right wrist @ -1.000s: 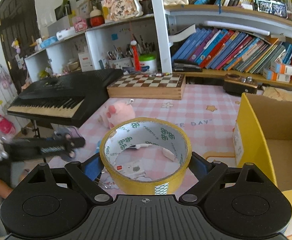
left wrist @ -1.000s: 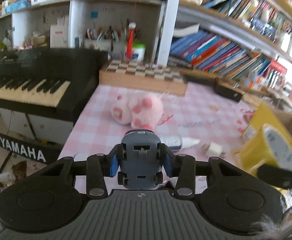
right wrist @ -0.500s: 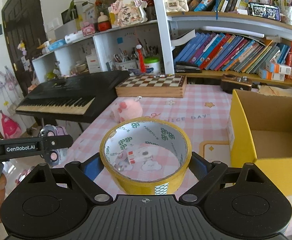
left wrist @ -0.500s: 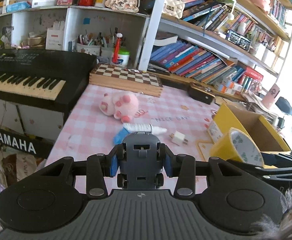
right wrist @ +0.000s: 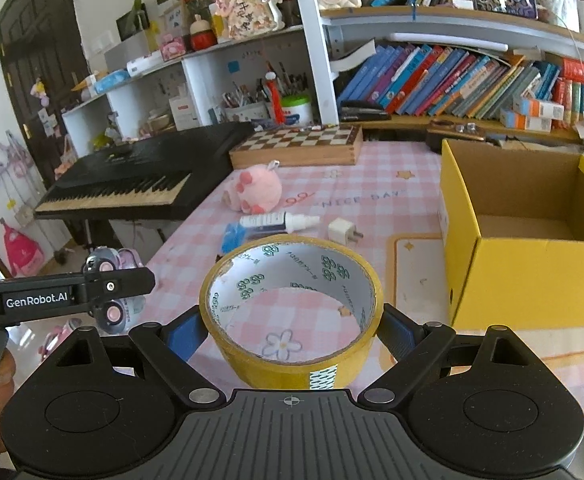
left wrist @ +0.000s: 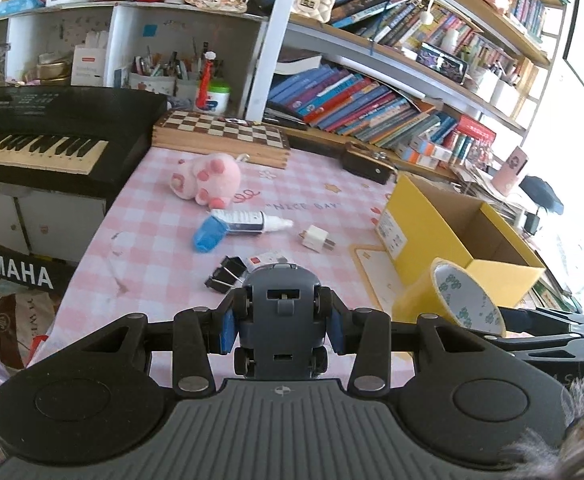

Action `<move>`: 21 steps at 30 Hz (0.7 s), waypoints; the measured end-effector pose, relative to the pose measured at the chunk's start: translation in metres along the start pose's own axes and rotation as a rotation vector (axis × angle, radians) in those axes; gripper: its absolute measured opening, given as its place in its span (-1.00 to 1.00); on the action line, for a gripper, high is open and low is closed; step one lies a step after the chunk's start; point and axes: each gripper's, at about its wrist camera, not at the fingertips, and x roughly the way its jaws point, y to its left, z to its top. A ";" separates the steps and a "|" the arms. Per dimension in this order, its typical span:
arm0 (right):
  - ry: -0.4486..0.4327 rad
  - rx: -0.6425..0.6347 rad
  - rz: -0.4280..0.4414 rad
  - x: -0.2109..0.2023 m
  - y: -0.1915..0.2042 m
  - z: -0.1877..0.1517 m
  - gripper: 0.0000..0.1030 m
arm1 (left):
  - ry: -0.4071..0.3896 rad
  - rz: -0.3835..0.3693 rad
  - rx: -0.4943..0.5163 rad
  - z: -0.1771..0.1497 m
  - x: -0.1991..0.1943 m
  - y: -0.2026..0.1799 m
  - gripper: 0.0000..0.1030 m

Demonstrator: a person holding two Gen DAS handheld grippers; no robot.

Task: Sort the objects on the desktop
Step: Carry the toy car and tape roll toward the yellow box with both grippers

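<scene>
My left gripper is shut on a grey toy car, held above the near edge of the pink checked table. My right gripper is shut on a yellow tape roll, also seen in the left wrist view. An open yellow cardboard box stands to the right. On the table lie a pink plush, a white tube, a blue item, a white charger plug and black binder clips.
A wooden chessboard box sits at the table's back. A black Yamaha keyboard stands left of the table. Bookshelves fill the back wall. A dark case lies behind the yellow box.
Both grippers have pulled back and risen, so more of the table shows. Each still holds its object. The yellow box has come into fuller view.
</scene>
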 end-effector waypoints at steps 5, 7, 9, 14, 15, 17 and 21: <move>-0.001 -0.004 -0.003 -0.006 0.001 -0.005 0.78 | 0.005 -0.016 0.008 -0.006 -0.005 -0.007 -0.23; 0.005 -0.004 -0.001 -0.009 0.000 -0.008 0.78 | 0.003 -0.020 0.010 -0.007 -0.007 -0.009 -0.23; 0.007 -0.005 -0.002 -0.012 0.000 -0.010 0.78 | 0.001 -0.023 0.010 -0.009 -0.009 -0.011 -0.23; 0.009 0.003 -0.016 -0.020 -0.003 -0.015 0.78 | 0.004 -0.041 0.018 -0.012 -0.011 -0.018 -0.23; 0.008 0.007 -0.021 -0.022 -0.004 -0.016 0.78 | 0.006 -0.047 0.023 -0.012 -0.011 -0.020 -0.23; 0.005 0.020 -0.038 -0.027 -0.007 -0.019 0.78 | 0.010 -0.064 0.038 -0.012 -0.010 -0.026 -0.23; -0.003 0.058 -0.078 -0.038 -0.016 -0.026 0.78 | 0.027 -0.107 0.075 -0.013 -0.005 -0.039 -0.23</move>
